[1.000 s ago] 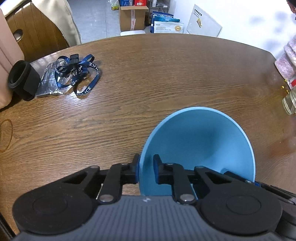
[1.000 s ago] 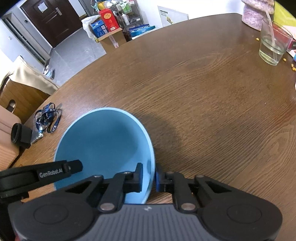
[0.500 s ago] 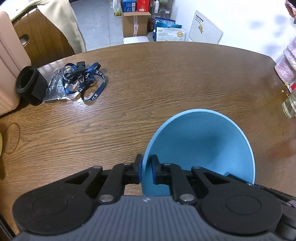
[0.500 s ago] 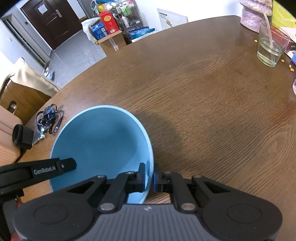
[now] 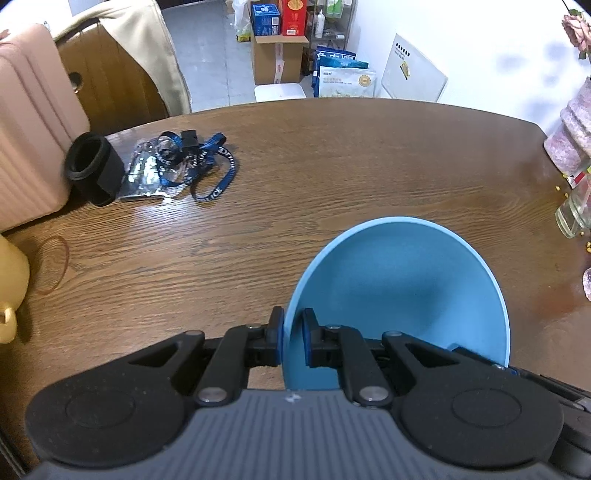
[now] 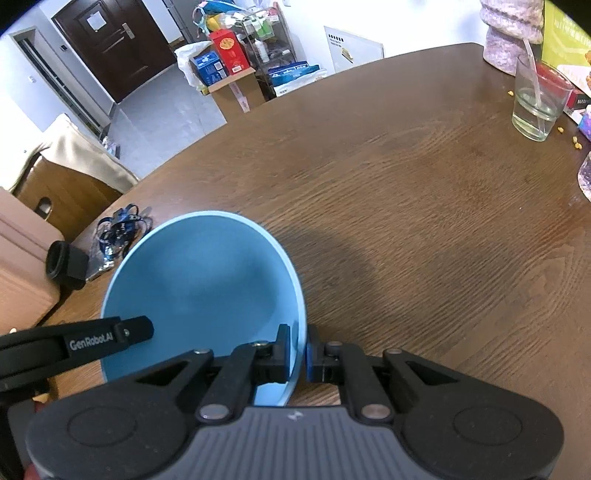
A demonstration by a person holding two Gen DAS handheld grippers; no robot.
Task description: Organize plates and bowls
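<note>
A light blue bowl is held above the brown wooden table by both grippers. My left gripper is shut on the bowl's left rim, one finger outside and one inside. In the right wrist view the same bowl fills the lower left, and my right gripper is shut on its right rim. The left gripper's finger reaches in from the left edge of that view.
A black cylinder and a blue lanyard on a clear plastic bag lie at the table's far left. A drinking glass with scattered crumbs stands at the far right. A pink textured vase stands behind it. A yellow object sits at the left edge.
Both grippers have risen and drawn back a little with the bowl, so more of the table and room shows. Their grip on the rim is unchanged.
</note>
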